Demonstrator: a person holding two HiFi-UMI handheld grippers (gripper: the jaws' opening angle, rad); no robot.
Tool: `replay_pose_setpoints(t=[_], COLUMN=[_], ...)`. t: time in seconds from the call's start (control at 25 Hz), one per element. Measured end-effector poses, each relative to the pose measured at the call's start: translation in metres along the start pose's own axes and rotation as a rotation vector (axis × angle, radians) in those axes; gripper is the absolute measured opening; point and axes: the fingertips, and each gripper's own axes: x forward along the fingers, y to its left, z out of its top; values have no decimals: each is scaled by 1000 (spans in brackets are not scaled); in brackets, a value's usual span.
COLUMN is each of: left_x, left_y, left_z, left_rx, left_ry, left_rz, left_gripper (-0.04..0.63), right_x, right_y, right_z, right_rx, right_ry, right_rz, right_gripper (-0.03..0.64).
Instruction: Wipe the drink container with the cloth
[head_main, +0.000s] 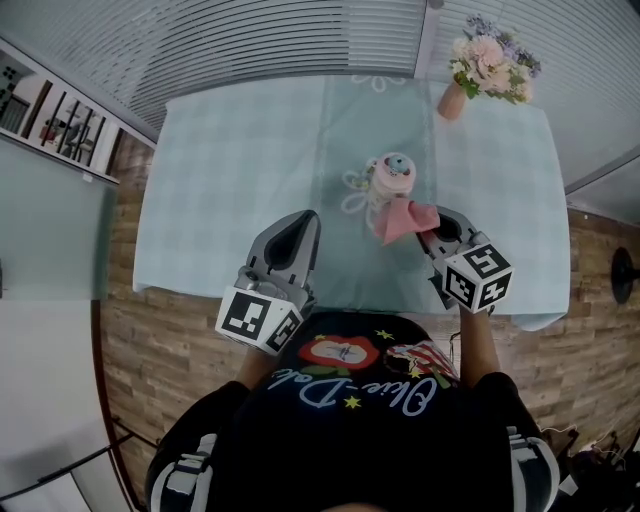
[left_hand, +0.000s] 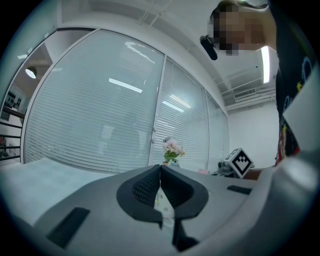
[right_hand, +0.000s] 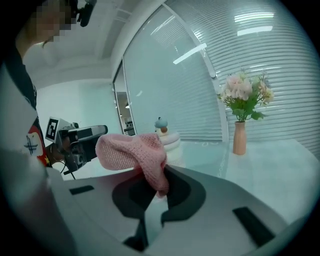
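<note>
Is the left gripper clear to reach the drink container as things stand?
Probably yes: only bare tablecloth lies between the left gripper and the drink container. The right gripper holds the cloth at the container's other side.

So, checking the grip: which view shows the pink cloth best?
Right gripper view: the pink cloth is pinched by the right gripper. Head view shows it small, by the drink container; left gripper view hardly at all.

Pale checked tabletop (head_main: 230, 170), with a pinkish vase (head_main: 452, 101) of pink and lilac flowers (head_main: 492, 62) upright near its far right corner. Slatted blinds (head_main: 250, 40) beyond, wood-plank floor (head_main: 185, 345) beneath, shelving (head_main: 60, 125) at left.
</note>
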Motion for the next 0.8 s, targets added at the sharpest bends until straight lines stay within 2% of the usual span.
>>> replay_pose_setpoints(t=[0.32, 0.52, 0.8], left_x=[-8, -9, -11], left_y=[7, 8, 11], left_z=[0, 0, 1], left_rx=[1, 3, 8], left_ry=[-1, -2, -2], left_rz=[53, 69, 96], left_gripper=[5, 5, 5], right_x=[2, 12, 24], right_y=[-29, -36, -42], right_z=[24, 12, -7], right_rx=[-75, -143, -193], right_ry=[-41, 24, 102], right_rz=[-111, -152, -157], right_gripper=[12, 12, 12])
